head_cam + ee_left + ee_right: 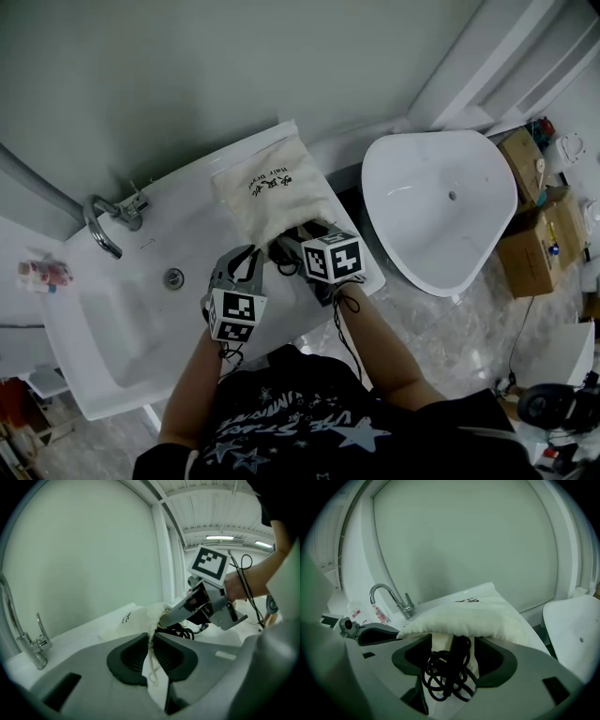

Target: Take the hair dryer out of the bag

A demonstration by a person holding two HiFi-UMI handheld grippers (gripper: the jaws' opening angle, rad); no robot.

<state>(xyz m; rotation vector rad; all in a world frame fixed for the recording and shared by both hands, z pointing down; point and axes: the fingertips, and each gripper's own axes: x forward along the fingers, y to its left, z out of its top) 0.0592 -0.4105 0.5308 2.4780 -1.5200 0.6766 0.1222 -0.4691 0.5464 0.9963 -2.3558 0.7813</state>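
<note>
Left tongs [151, 641] are pressed nearly together here, pinching the cream cloth and twisted string at the mouth of the bag [140, 618], and the fabric runs straight up from that pinch to the bag just beyond the tips. Over on the other side, the right tongs [452, 660] are spread wide, and look at that: a coiled black cord [447, 674] sits right between the two pads, spilling out of the bag's open mouth, with neither pad pressing on it. The bag lies flat on the white desk [187, 216] directly ahead of both tongs, its mouth towards them and its printed side up. The hair dryer's body is not to be seen; only that cord shows, and the bag bulges just past the right tongs. The two tongs stand close beside each other at the bag's mouth, left tips just beside the right tips. Further out to the left of the left tongs stands the chrome faucet [103, 220], and to the right of the right tongs a white toilet [436, 202].
</note>
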